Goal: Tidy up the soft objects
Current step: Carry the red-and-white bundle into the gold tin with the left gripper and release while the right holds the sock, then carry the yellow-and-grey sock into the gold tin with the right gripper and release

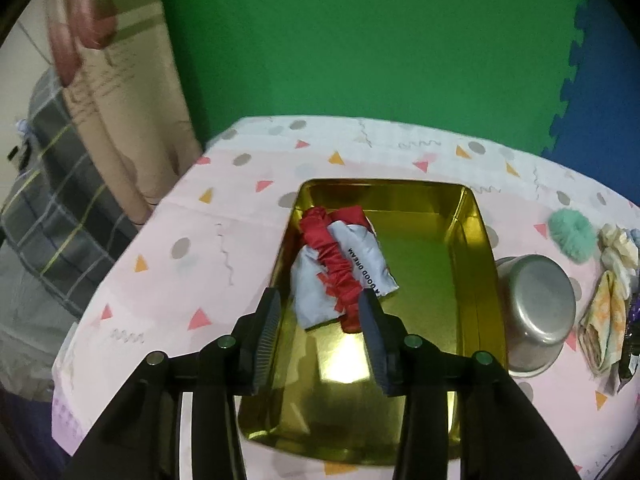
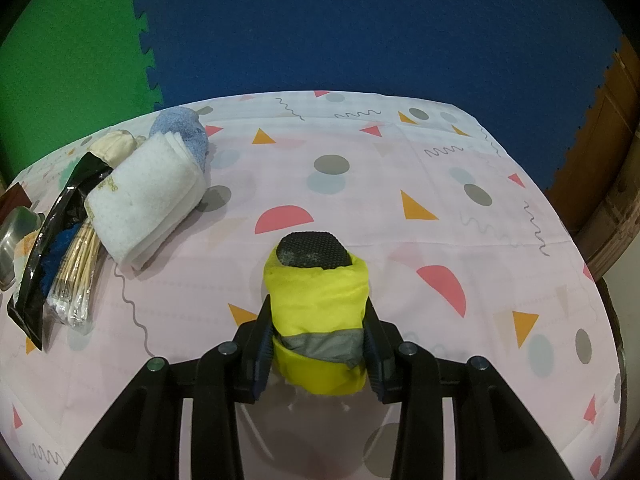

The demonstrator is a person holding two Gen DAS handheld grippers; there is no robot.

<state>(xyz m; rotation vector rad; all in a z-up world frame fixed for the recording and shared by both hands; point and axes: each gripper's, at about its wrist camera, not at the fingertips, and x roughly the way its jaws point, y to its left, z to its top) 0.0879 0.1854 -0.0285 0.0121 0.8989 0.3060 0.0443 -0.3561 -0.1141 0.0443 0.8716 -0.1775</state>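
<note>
the yellow rolled bundle [image 2: 318,320] sits between the fingers of the right gripper [image 2: 318,344], clenched from both sides, above the patterned tablecloth [image 2: 400,160]. its long axis runs straight forward along the fingers, and a black dotted tip [image 2: 312,250] comes out at the far end. the fabric looks thin and smooth, with a grey band across it.

the gold tray [image 1: 480,264] lies on the other side, under the left gripper [image 1: 320,332], so i judge the bundle must travel toward the left. the left gripper is released, nothing between its fingers; just beyond them the red scrunchie [image 1: 334,264] and a grey-white cloth pouch [image 1: 360,256] already lie in the tray, in its far left part. the right half of the tray is free.

the tray is shiny metal with upright walls. beside it stand a steel bowl [image 1: 536,312], a mint scrunchie [image 1: 570,234], a folded white towel [image 2: 148,196], a blue terry cloth [image 2: 184,128] and a bag of cotton swabs [image 2: 76,276].
</note>
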